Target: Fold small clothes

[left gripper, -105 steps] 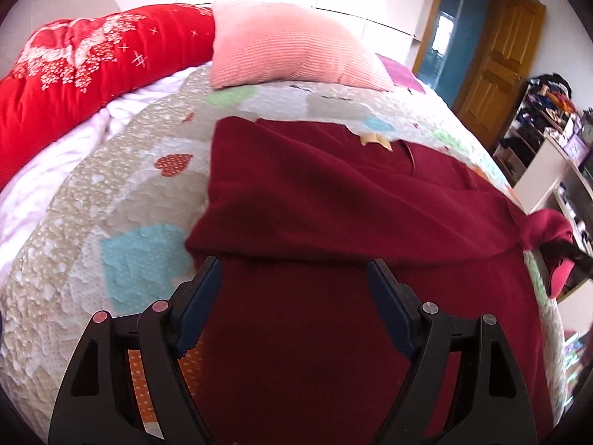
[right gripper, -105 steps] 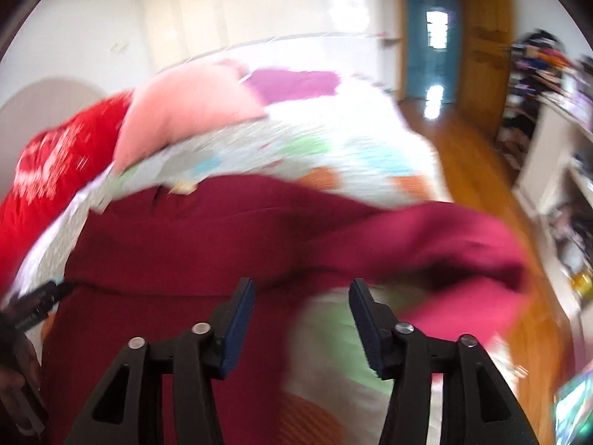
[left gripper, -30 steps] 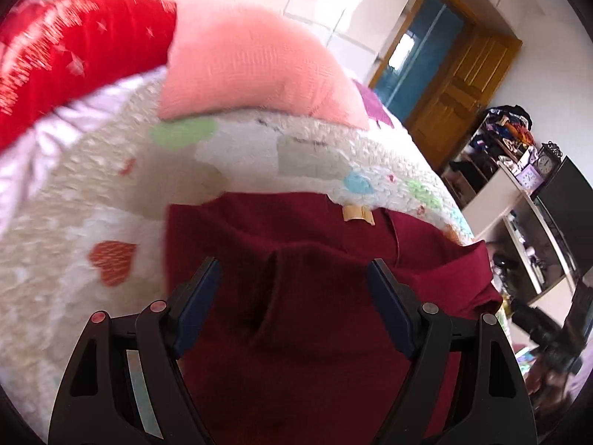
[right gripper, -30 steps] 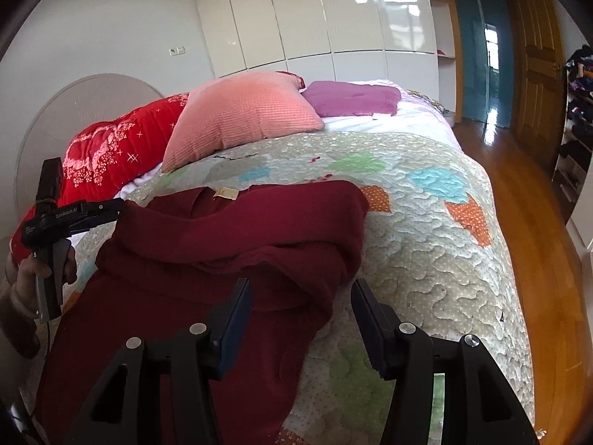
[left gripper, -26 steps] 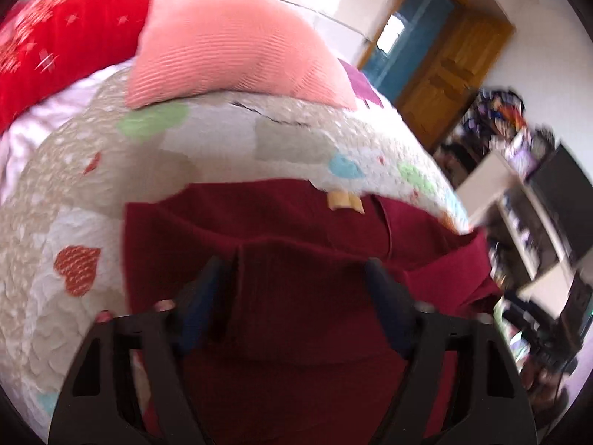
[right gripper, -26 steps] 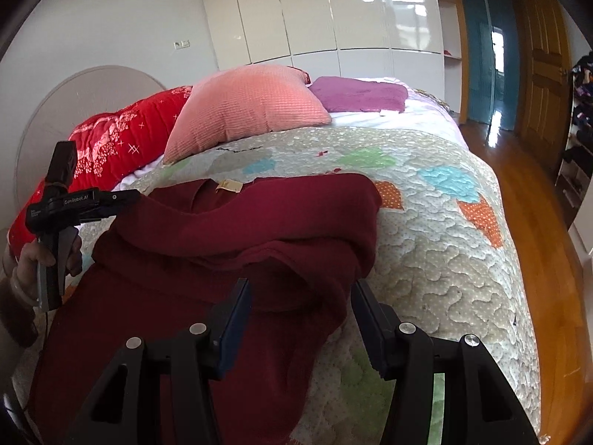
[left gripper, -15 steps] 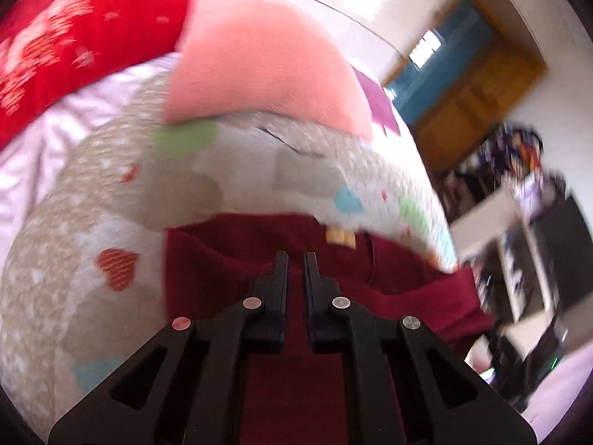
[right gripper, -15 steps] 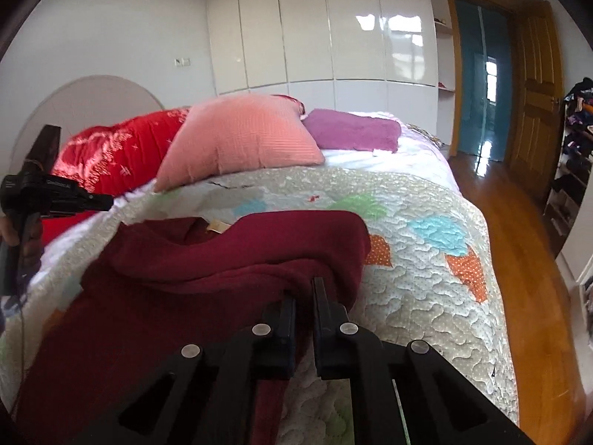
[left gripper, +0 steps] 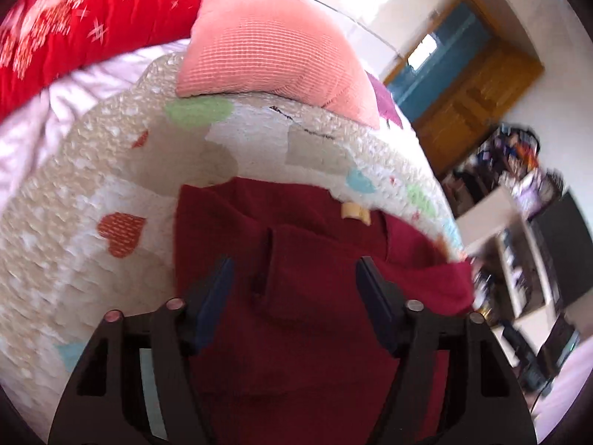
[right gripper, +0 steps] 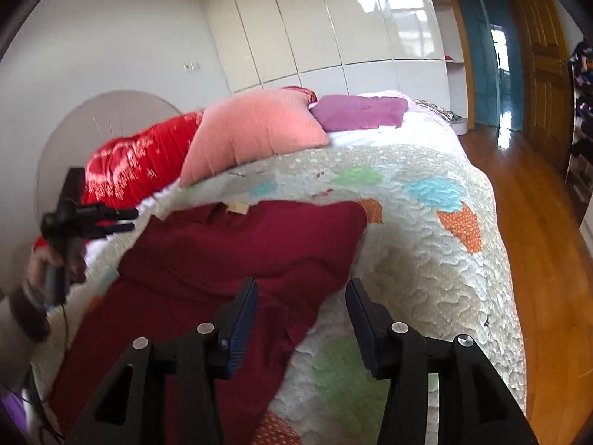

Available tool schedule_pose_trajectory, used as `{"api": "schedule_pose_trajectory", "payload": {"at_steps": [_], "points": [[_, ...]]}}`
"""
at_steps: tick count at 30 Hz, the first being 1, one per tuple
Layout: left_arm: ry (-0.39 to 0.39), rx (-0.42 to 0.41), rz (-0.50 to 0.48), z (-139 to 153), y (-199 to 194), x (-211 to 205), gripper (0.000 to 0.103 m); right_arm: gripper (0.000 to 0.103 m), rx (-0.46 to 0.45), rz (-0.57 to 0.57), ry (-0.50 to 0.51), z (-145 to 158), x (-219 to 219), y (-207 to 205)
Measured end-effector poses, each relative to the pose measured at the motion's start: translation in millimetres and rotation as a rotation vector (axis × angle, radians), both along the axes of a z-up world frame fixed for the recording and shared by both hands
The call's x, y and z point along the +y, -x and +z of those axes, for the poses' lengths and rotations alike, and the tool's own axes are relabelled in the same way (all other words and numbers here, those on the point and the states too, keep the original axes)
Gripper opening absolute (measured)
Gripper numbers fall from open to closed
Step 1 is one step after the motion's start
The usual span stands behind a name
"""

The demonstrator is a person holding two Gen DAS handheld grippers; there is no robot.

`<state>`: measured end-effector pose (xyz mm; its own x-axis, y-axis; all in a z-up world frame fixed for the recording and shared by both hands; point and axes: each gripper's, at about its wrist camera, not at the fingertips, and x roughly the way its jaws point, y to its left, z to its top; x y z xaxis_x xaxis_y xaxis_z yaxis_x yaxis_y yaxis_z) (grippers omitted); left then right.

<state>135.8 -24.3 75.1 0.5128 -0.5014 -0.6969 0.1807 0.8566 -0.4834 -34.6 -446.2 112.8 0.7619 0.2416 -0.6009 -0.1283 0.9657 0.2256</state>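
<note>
A dark red sweater (left gripper: 315,267) lies on the patchwork quilt (left gripper: 111,185) with its tan neck label (left gripper: 355,212) at the far end and its sleeves folded in over the body. My left gripper (left gripper: 294,289) hovers over the sweater's upper middle. Its jaws are opening, and nothing is pinched between them. In the right wrist view the sweater (right gripper: 241,252) fills the left half. My right gripper (right gripper: 302,315) is over its right edge, jaws opening, with no cloth caught. The left gripper (right gripper: 115,219) shows there too, held in a hand (right gripper: 55,263).
A pink pillow (left gripper: 267,48), a red duvet (left gripper: 74,18) and a purple cushion (right gripper: 359,111) lie at the bed's head. The quilt drops off at the right to a wooden floor (right gripper: 537,222). Cluttered shelves (left gripper: 519,230) stand beyond the bed.
Both grippers were open a second ago, shut half a second ago, and are open again now. Both have lifted slightly. The right sleeve, held out earlier, now lies folded across the sweater.
</note>
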Motion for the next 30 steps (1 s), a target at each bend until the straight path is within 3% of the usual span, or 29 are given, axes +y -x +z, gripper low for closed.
{"api": "schedule_pose_trajectory", "payload": {"at_steps": [6,7,8,9,10,15,18,20,21,22,23,25,27,30], "points": [[-0.105,0.118,-0.011,-34.9,-15.7,-37.2,0.068,0.047,0.001,0.005,0.050,-3.4,17.2,-9.4],[-0.123,0.104,-0.009,-36.4,-14.8,-43.7,0.060,0.047,0.004,-0.006,0.066,-4.7,18.4,-11.9],[-0.137,0.091,-0.006,-34.6,-13.9,-47.6,0.031,0.047,0.009,-0.025,0.082,-5.8,17.6,-15.9],[-0.129,0.095,-0.028,-31.8,-14.6,-52.5,0.013,0.047,0.018,-0.051,0.088,-7.0,15.8,-20.2],[-0.107,0.101,-0.042,-28.8,-14.5,-53.7,0.010,0.047,0.031,-0.078,0.083,-7.9,11.8,-25.7],[-0.092,-0.058,-0.028,23.7,3.6,-39.9,0.010,0.047,0.073,-0.148,0.015,-7.2,-6.6,-62.8],[-0.072,-0.089,0.018,37.9,10.8,-14.3,0.010,0.047,0.135,-0.147,0.011,-14.5,-6.9,-96.4],[-0.056,-0.075,0.026,30.5,9.8,-4.4,0.010,0.044,0.165,-0.103,-0.010,-23.2,-0.2,-119.5],[-0.057,-0.066,0.036,24.6,9.2,-1.8,0.010,0.024,0.181,-0.072,-0.009,-27.7,6.0,-129.6],[-0.065,-0.054,0.044,14.8,5.5,-2.4,0.010,0.012,0.191,-0.061,0.037,-31.9,14.5,-139.7],[-0.077,-0.039,0.046,6.4,3.4,-3.9,0.010,0.005,0.188,-0.095,0.149,-36.1,23.5,-148.9],[-0.133,-0.022,0.036,-9.0,1.5,-10.4,0.010,0.005,0.200,-0.184,0.304,-47.7,30.8,-166.0],[-0.169,0.022,0.032,-26.0,3.5,-15.9,0.010,0.005,0.240,-0.183,0.227,-50.4,26.0,-168.5],[-0.169,0.024,0.042,-39.0,11.1,-9.3,0.010,0.006,0.168,-0.104,0.122,-22.8,33.9,-132.7]]}}
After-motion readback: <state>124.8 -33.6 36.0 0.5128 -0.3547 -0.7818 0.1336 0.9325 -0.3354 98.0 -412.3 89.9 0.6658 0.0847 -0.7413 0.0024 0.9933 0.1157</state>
